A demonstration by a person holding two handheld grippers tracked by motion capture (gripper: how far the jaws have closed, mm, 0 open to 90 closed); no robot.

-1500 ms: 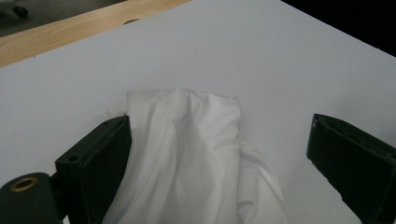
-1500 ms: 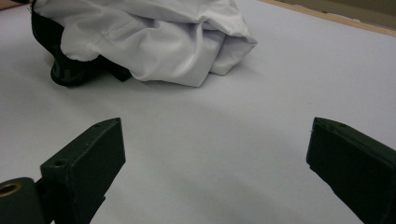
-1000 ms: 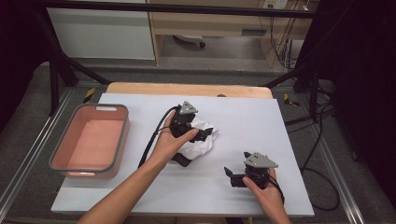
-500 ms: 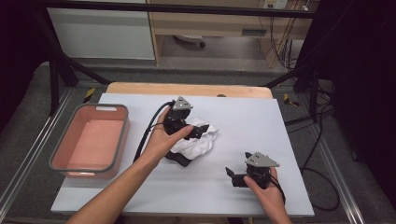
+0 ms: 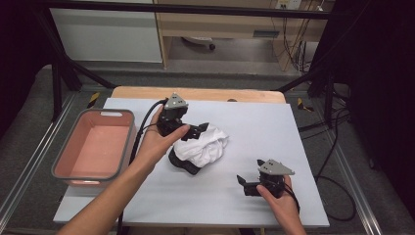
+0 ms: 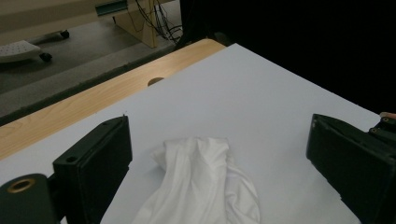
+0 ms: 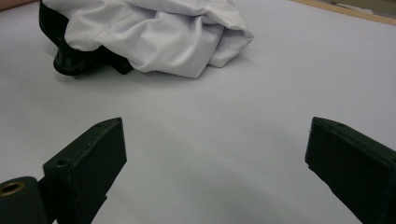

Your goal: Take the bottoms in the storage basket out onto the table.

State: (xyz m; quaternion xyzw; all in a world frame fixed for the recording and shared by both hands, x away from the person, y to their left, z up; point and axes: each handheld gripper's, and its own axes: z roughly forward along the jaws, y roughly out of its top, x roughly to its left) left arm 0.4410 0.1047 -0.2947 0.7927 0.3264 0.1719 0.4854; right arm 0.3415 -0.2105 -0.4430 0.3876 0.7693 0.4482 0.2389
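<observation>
A crumpled white cloth (image 5: 208, 144) lies mid-table, partly over a black item (image 5: 183, 164). My left gripper (image 5: 199, 130) hovers at the cloth's far-left edge, open, with nothing between its jaws. In the left gripper view the cloth (image 6: 201, 182) sits low between the wide-apart jaws of the left gripper (image 6: 219, 126). My right gripper (image 5: 243, 183) rests near the front right of the table, open and empty, well apart from the cloth. The right gripper view looks past the right gripper (image 7: 217, 126) to the cloth (image 7: 163, 37) and the black item (image 7: 74, 60) farther off.
A pink bin with a grey rim (image 5: 128, 147) stands at the table's left edge. The white tabletop (image 5: 259, 122) ends in a wooden strip (image 5: 205, 93) at the back. Cables trail on the floor to the right.
My left gripper has drifted toward the far left, off the top of the cloth. The cloth's shape has shifted slightly. The right gripper has stayed put.
</observation>
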